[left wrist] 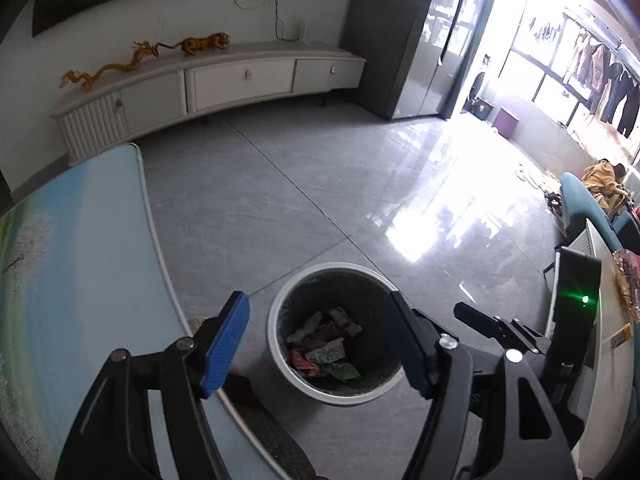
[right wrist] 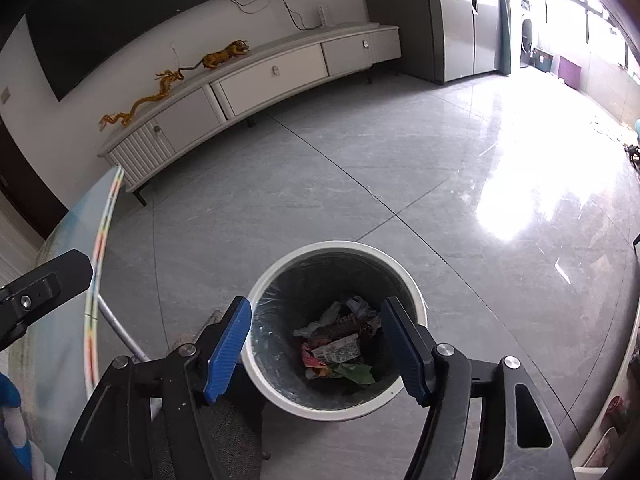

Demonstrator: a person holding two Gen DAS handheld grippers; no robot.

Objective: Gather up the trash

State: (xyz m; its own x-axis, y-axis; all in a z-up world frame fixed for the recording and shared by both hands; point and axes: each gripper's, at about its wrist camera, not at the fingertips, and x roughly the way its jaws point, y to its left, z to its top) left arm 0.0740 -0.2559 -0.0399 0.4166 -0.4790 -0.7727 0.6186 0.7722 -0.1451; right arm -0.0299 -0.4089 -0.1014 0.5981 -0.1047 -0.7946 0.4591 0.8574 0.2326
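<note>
both grippers hang over the trash bin (right wrist: 335,326), pointed steeply down at the floor. left gripper (left wrist: 316,340): jaws spread apart, blue pads bare, nothing between them; through the gap the bin sits on the grey tiled floor (left wrist: 280,200). right gripper (right wrist: 316,344): jaws likewise released and empty, framing the bin mouth from 9 and 3 o'clock. the bin is round, with a white rim and a dark liner, standing upright on the tiles. at its bottom lies the trash (right wrist: 340,346): crumpled wrappers, a pale printed one in the middle, pink-red scraps at 8 o'clock of the pile, a green piece at 5 o'clock, greyish crumpled bits toward 12 o'clock. in the left view the right gripper shows at 3 o'clock of the bin, with a green indicator light (left wrist: 585,299) behind it. a light-blue table (left wrist: 80,260) edge runs at 9 o'clock of the bin, close beside it. far at 11 o'clock a white low cabinet (right wrist: 256,80) stands along the wall, carrying two golden figurines (right wrist: 224,57). bright glare falls on the tiles toward 2 o'clock.
</note>
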